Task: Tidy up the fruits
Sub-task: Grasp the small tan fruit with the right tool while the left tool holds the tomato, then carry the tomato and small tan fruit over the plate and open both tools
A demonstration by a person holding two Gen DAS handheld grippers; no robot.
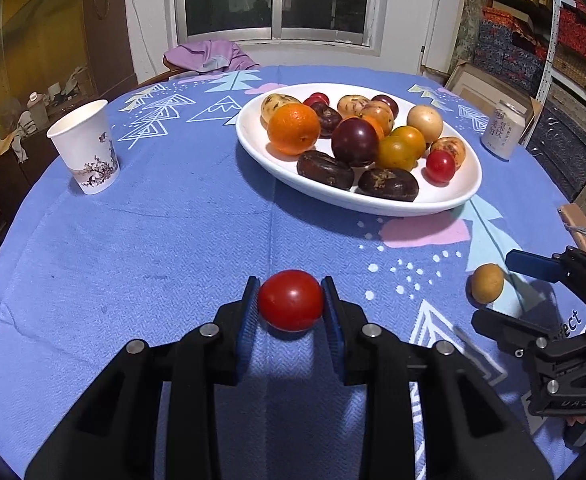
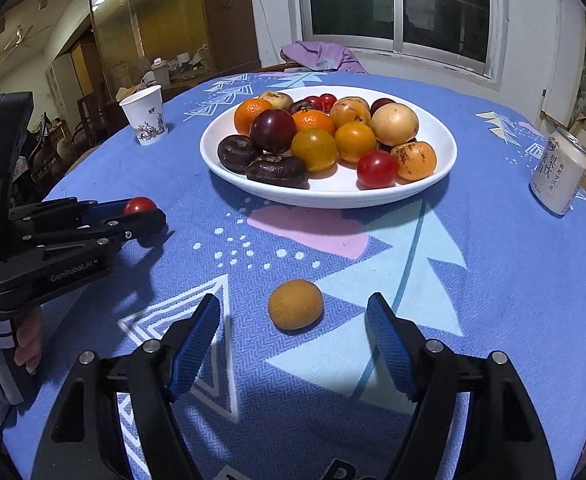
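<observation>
Fingers of my left gripper (image 1: pixel 291 300) clench the red tomato (image 1: pixel 290 300) just above the blue tablecloth (image 1: pixel 133 240); my right gripper (image 2: pixel 295 334) stands released, its pads flanking the tan fruit (image 2: pixel 295 304) without touching. At twelve o'clock beyond, the white plate (image 2: pixel 433 184) holds the remaining fruits.

The black left gripper (image 1: pixel 291 300) with blue pads is squeezing a small round red tomato (image 1: pixel 290 300) just above the blue patterned tablecloth (image 1: pixel 153 240). Beyond it, a white oval plate (image 1: pixel 253 140) is holding mixed fruit. The right gripper (image 1: pixel 493 292) is reaching in beside a small tan round fruit (image 1: pixel 487 283).
</observation>
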